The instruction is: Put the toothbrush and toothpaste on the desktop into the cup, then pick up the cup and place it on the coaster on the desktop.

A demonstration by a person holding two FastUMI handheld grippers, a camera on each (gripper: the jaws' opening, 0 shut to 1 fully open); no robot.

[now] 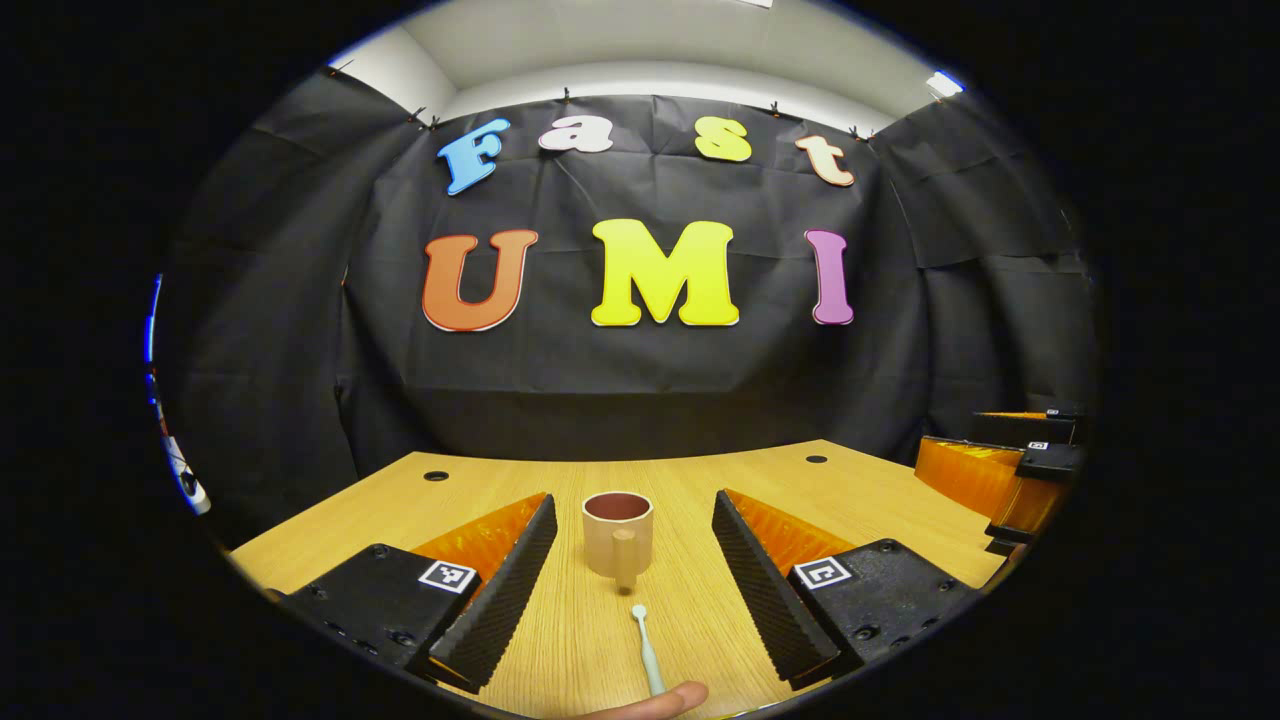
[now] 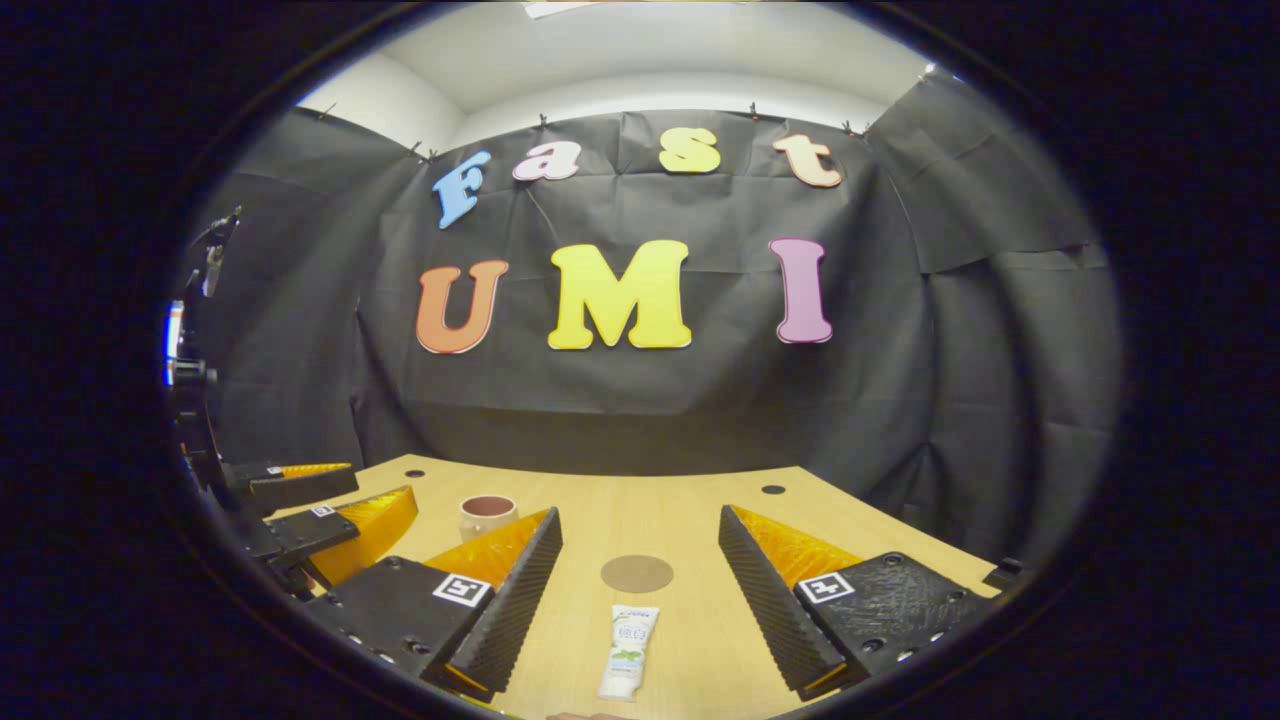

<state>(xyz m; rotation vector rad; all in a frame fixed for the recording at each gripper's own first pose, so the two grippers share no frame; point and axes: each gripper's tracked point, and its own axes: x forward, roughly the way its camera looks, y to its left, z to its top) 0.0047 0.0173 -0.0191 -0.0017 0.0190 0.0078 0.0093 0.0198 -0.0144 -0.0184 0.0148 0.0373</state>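
Toothbrush (image 1: 647, 650) flat on desk (image 1: 880, 500) between spread fingers of left gripper (image 1: 635, 590), cup (image 1: 617, 533) just beyond, empty. Toothpaste (image 2: 628, 652) flat between spread fingers of right gripper (image 2: 640, 600), coaster (image 2: 637, 573) ahead, bare. Nothing loaded yet; whole task remains.

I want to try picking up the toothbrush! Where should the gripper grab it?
Probably the thin handle of the toothbrush, from above. It lies flat on the desktop, head toward the cup, between the open left gripper fingers, so they could close across its sides.
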